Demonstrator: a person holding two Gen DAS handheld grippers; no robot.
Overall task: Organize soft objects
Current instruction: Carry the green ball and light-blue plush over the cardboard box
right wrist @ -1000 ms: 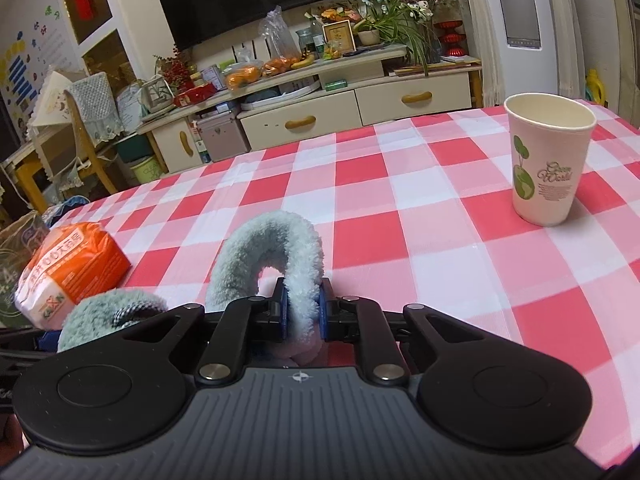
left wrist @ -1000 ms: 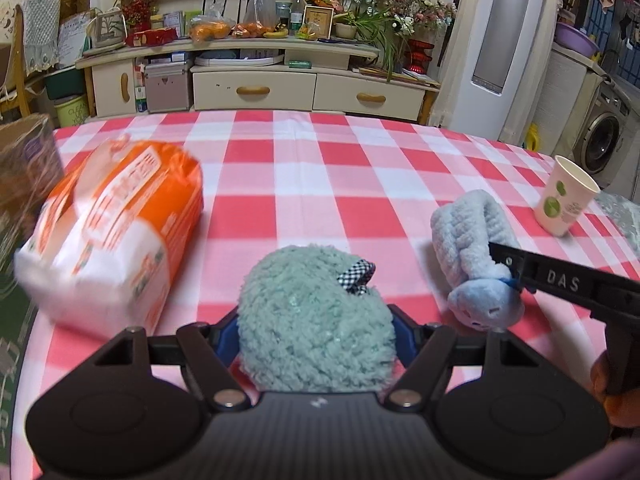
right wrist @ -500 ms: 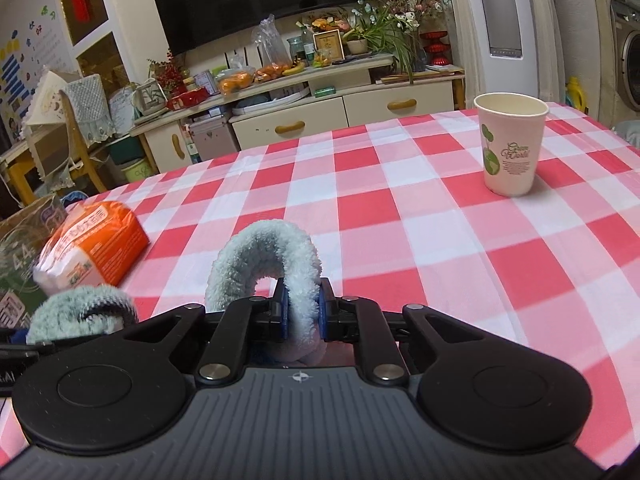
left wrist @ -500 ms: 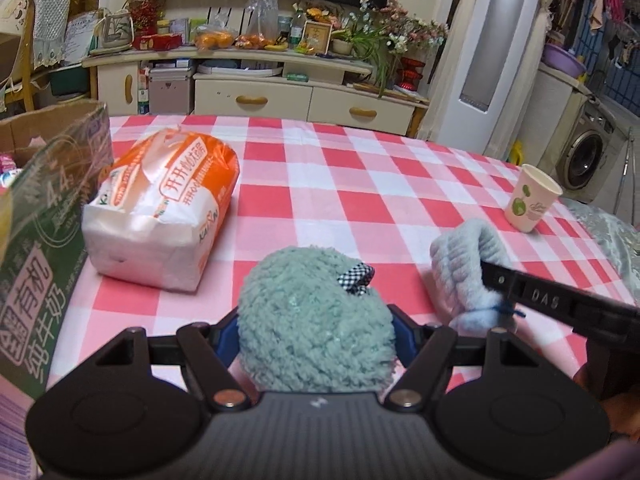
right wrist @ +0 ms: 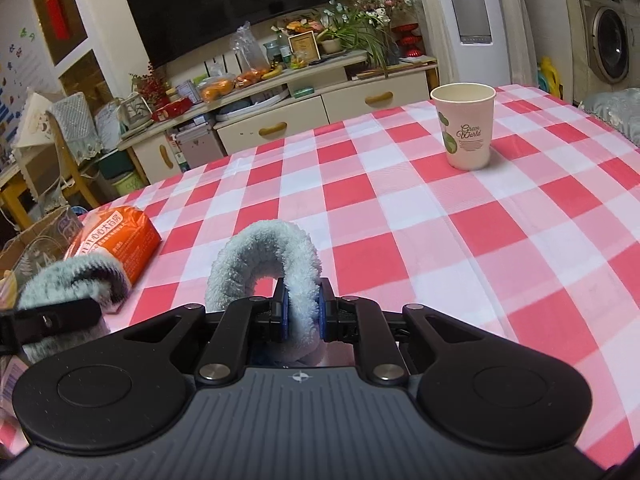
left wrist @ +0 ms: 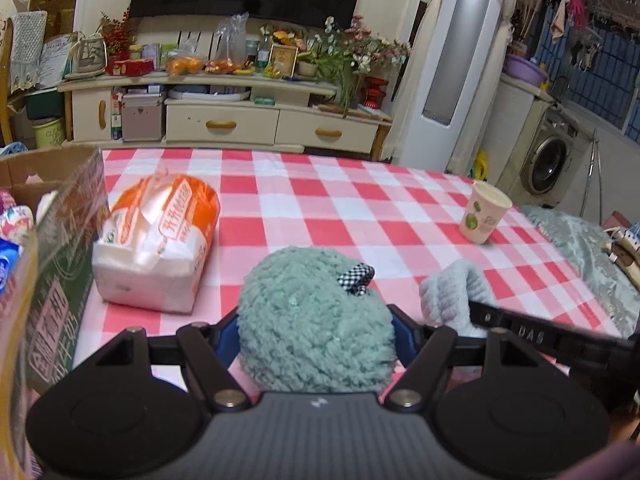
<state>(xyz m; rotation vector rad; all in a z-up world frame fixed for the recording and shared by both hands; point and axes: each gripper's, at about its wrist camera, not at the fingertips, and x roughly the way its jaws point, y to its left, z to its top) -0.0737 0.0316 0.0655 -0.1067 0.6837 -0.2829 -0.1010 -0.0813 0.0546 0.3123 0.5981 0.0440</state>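
Your left gripper (left wrist: 316, 332) squeezes the green plush ball (left wrist: 314, 320) and your right gripper (right wrist: 302, 314) pinches the pale blue fleece loop (right wrist: 264, 256) above the checked tablecloth (right wrist: 420, 220), so beware the loop's dangling end snagging the cardboard box (left wrist: 72, 240) rim.

Left hand-held gripper (left wrist: 316, 332) clamps green plush (left wrist: 312, 328) above checked tablecloth (left wrist: 360, 216).

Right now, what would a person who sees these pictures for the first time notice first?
First, the fluffy green plush clamped in the left tongs, filling the near centre of the left view. Next, the pale blue fuzzy loop pinched in the right tongs. Around them lies the red-and-white checked tablecloth, with an orange tissue pack at left and a paper cup at far right.
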